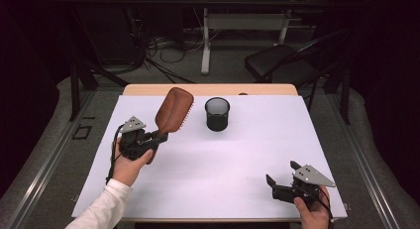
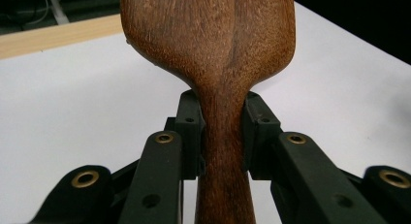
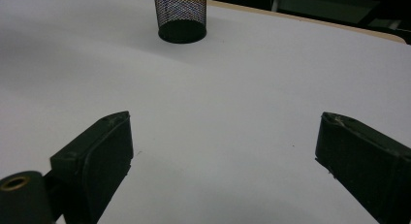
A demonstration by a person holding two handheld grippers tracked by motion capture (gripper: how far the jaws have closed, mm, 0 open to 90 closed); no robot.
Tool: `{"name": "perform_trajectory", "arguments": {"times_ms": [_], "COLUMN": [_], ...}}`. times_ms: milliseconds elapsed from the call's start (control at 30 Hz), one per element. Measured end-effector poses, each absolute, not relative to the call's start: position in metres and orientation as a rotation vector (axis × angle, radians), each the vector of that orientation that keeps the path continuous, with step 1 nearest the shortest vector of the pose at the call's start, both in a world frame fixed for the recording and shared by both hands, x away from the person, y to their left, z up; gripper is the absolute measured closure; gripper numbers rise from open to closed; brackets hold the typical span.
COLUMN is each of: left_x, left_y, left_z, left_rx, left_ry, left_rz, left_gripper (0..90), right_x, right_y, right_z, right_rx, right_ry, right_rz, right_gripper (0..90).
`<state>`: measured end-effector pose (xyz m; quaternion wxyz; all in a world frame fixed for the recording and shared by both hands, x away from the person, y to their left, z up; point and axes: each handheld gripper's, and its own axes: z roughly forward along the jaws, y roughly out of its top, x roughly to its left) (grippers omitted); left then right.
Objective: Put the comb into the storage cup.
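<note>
Left gripper (image 1: 157,136) is clamped on the neck of the wooden brush (image 1: 173,109), lifted off the white mat (image 1: 237,159) at left-centre of the high view with its head tilted up toward the mesh cup (image 1: 217,113) at upper centre. Risk as I judge it: the grip sits on the narrow, smooth neck with the heavy head cantilevered out, so the brush could pivot or slip between the jaws, or clip and tip the light cup if swung across. Right gripper (image 1: 280,181) rests low at lower right, jaws spread wide and empty, hand (image 1: 312,214) under it; the left hand (image 1: 130,164) holds its gripper angled up and forward.
</note>
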<state>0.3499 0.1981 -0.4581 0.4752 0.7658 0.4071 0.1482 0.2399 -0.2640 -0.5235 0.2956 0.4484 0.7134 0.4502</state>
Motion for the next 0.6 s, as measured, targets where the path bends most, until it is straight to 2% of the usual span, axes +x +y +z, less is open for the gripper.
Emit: {"name": "perform_trajectory", "arguments": {"times_ms": [600], "left_x": [0.354], "left_y": [0.175], "left_z": [-0.447], "left_rx": [1.792], "left_ry": [0.919], "left_rz": [0.388], "left_gripper": [72.6], "right_x": [0.240], "right_y": [-0.265], "right_z": [-0.524], "right_rx": [1.191], "right_ry": [1.896], "right_rz": [1.193], "right_gripper": [6.2]}}
